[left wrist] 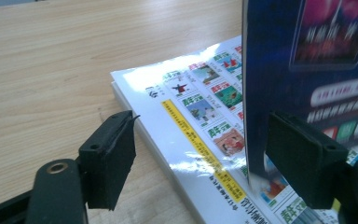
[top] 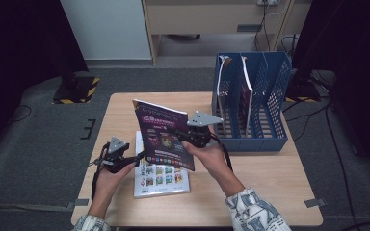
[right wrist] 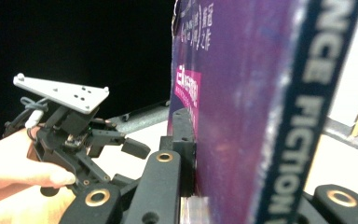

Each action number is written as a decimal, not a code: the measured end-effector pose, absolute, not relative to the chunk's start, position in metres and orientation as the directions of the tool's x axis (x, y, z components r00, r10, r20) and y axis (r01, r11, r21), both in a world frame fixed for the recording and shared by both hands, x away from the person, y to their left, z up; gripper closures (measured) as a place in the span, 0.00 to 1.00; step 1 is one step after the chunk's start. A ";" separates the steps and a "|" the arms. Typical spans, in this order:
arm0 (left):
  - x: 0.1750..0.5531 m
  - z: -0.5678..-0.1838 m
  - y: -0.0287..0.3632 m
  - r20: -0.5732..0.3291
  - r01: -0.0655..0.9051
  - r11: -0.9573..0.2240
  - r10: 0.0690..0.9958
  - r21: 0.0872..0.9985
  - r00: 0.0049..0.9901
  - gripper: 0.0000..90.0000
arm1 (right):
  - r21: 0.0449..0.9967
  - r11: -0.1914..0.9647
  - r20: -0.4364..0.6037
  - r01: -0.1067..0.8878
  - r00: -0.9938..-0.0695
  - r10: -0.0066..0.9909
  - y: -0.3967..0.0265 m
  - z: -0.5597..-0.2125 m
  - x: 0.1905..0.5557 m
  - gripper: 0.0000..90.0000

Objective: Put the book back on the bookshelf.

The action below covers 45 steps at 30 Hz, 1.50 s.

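Observation:
My right gripper is shut on the right edge of a purple magazine and holds it upright and tilted above the table. In the right gripper view the cover stands clamped between the jaws, spine toward the camera. My left gripper is open at the magazine's lower left corner. In the left gripper view that corner hangs between the jaws, close to the right pad, with a wide gap to the left pad. A white magazine lies flat on the table underneath.
A blue file rack stands at the table's back right, with upright magazines in its left slots. The wooden table has bare room at the front right and along the left. Dark stands and cables sit on the floor around.

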<state>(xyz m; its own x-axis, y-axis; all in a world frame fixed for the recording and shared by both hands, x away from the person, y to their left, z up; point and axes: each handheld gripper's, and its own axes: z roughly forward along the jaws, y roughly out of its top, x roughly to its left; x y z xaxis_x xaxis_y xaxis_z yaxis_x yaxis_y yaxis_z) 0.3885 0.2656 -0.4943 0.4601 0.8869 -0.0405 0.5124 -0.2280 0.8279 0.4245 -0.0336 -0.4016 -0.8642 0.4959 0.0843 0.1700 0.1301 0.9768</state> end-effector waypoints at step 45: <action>0.390 -0.500 0.266 -0.035 0.537 -0.244 0.889 0.807 0.456 0.23 | 0.988 0.047 0.090 0.144 -0.808 0.582 -0.066 -0.384 0.429 0.94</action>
